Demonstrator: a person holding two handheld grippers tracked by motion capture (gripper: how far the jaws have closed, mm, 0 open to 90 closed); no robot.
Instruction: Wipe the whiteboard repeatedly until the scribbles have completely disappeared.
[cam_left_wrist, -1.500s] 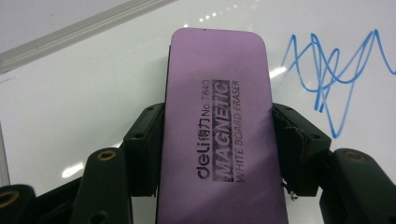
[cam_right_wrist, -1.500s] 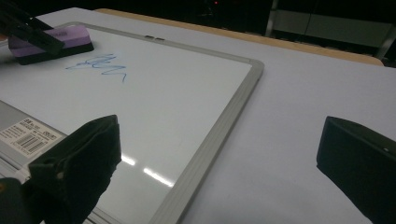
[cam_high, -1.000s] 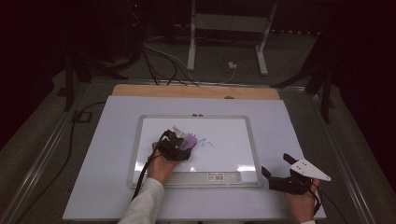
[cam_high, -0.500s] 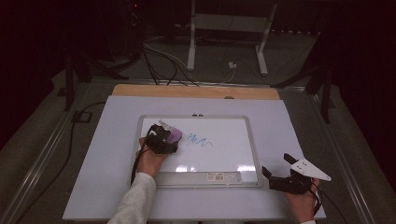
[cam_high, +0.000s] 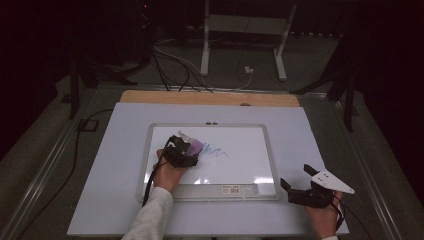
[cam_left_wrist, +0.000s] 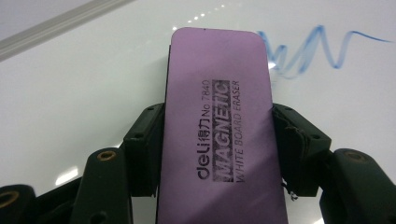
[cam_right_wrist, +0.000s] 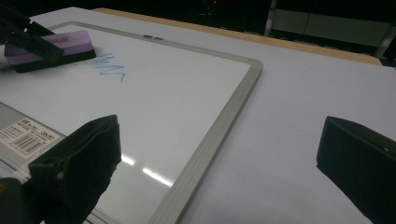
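Observation:
A white whiteboard (cam_high: 250, 170) with a grey frame (cam_right_wrist: 219, 126) lies flat on the table. My left gripper (cam_high: 186, 149) is shut on a purple magnetic eraser (cam_left_wrist: 219, 116), which lies flat on the board's left half. The eraser (cam_high: 194, 147) sits just left of a blue scribble (cam_high: 216, 151), touching its left end (cam_left_wrist: 280, 60). My right gripper (cam_high: 297, 177) rests open off the board's lower right corner, its jaws wide apart and empty. In the right gripper view (cam_right_wrist: 219, 158) the eraser (cam_right_wrist: 51, 46) and the scribble (cam_right_wrist: 109, 63) show at the far left.
The board rests on a white tabletop (cam_high: 310, 135) with a wooden strip (cam_high: 210, 98) along its far edge. A barcode label (cam_high: 235, 189) is on the board's near frame. Cables (cam_high: 175, 65) and a metal stand (cam_high: 240, 30) are on the floor beyond.
The left gripper slid the eraser left across the board, then back right to the scribble's left end. The right gripper has stayed still.

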